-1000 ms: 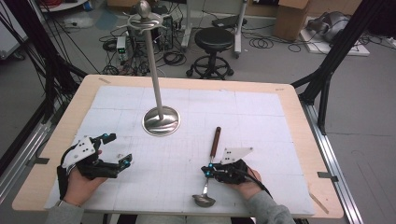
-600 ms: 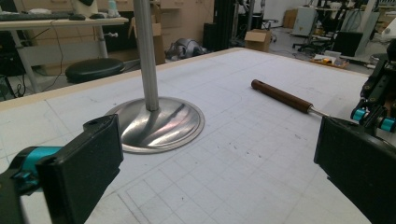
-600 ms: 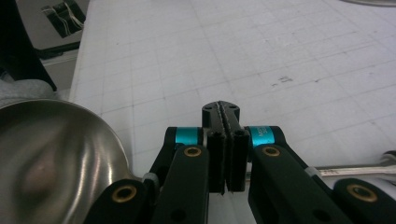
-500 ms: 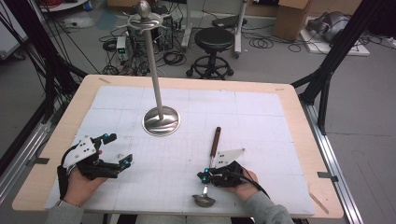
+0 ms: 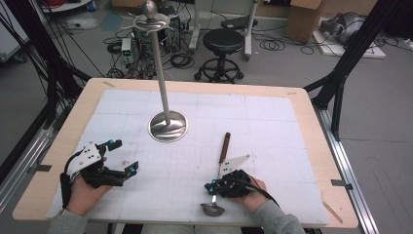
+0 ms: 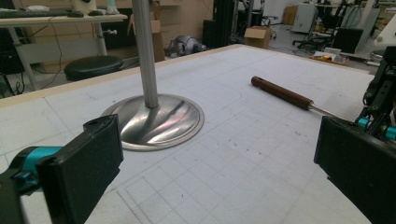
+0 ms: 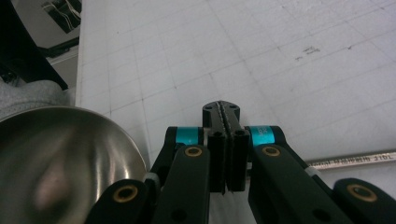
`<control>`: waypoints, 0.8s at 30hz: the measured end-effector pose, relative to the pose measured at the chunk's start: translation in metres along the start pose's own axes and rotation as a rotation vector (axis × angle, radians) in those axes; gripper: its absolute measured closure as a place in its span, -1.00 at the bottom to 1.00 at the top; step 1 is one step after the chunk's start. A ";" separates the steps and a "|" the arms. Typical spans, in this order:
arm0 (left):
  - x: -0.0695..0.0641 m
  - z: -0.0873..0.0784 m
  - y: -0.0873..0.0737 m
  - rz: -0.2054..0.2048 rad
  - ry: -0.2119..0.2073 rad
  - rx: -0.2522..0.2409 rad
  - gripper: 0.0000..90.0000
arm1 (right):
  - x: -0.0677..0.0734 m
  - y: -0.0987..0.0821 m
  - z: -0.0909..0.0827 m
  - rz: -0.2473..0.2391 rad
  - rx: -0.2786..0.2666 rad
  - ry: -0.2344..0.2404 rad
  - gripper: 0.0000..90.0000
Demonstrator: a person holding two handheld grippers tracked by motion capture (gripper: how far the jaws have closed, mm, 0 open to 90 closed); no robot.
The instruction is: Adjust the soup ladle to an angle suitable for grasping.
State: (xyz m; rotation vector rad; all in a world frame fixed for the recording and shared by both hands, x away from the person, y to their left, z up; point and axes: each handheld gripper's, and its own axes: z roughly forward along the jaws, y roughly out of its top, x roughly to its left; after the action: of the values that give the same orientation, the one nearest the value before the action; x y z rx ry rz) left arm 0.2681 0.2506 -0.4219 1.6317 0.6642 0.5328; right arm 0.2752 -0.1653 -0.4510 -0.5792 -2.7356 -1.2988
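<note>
So the right gripper (image 5: 217,186) sits near the front edge of the table (image 5: 311,126), right over the thin metal shaft of a ladle (image 5: 220,168) that lies flat on the white gridded mat (image 5: 272,122). In the right gripper view its black jaws are pressed together tip to tip with no gap I can see, and the steel shaft runs out sideways from behind them, so it looks clamped on the ladle's shaft, though the actual contact spot is tucked under the linkage and I can't see it directly. The ladle's shiny bowl (image 7: 56,163) is huge in that view, just left of the jaws, and from above it sits at the very front of the mat, close to the person's sleeve. The brown wooden handle (image 6: 280,92) points away toward the middle of the table. The left gripper (image 5: 124,157) rests on the mat at the left side, well apart from the ladle, jaws spread wide with nothing between them, just bare grid showing in the left gripper view. Past it stands a tall metal stand (image 5: 165,109) with a round polished base (image 6: 156,120), upright on the mat, between the two hands and farther back.
</note>
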 end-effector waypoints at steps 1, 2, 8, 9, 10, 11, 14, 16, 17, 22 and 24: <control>0.000 0.000 0.000 -0.001 0.000 0.000 -0.96 | 0.001 0.000 -0.001 0.002 0.004 -0.002 1.00; 0.000 0.000 0.000 0.000 -0.001 -0.001 -0.96 | 0.001 -0.001 -0.001 0.001 0.008 -0.002 1.00; 0.000 0.000 0.000 0.000 0.000 0.003 -0.96 | 0.003 -0.003 -0.007 -0.006 0.026 -0.002 1.00; 0.000 0.000 0.000 -0.001 0.003 0.006 -0.96 | 0.003 -0.004 -0.008 -0.006 0.026 -0.003 1.00; 0.000 0.000 0.000 0.001 0.003 0.008 -0.96 | 0.003 -0.005 -0.010 -0.006 0.031 -0.001 1.00; 0.000 0.000 0.000 0.000 0.003 0.008 -0.96 | 0.003 -0.006 -0.011 -0.006 0.030 0.002 1.00; 0.000 0.000 0.000 -0.005 0.006 0.006 -0.96 | 0.002 -0.010 -0.017 -0.008 0.044 -0.001 1.00; 0.000 0.001 0.000 -0.006 0.007 0.004 -0.96 | 0.002 -0.011 -0.019 -0.010 0.044 -0.005 1.00; 0.001 0.001 0.000 -0.003 0.007 0.009 -0.96 | 0.001 -0.013 -0.022 -0.012 0.049 -0.007 1.00; 0.001 0.001 0.000 -0.005 0.008 0.003 -0.96 | 0.001 -0.015 -0.026 -0.012 0.064 -0.023 1.00; 0.001 0.001 0.000 -0.007 0.009 0.003 -0.96 | 0.001 -0.015 -0.027 -0.016 0.066 -0.022 1.00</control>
State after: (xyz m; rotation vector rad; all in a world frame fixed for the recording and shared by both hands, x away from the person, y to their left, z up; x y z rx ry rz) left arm 0.2693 0.2505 -0.4224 1.6298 0.6775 0.5344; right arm 0.2660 -0.1942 -0.4442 -0.5705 -2.7945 -1.2067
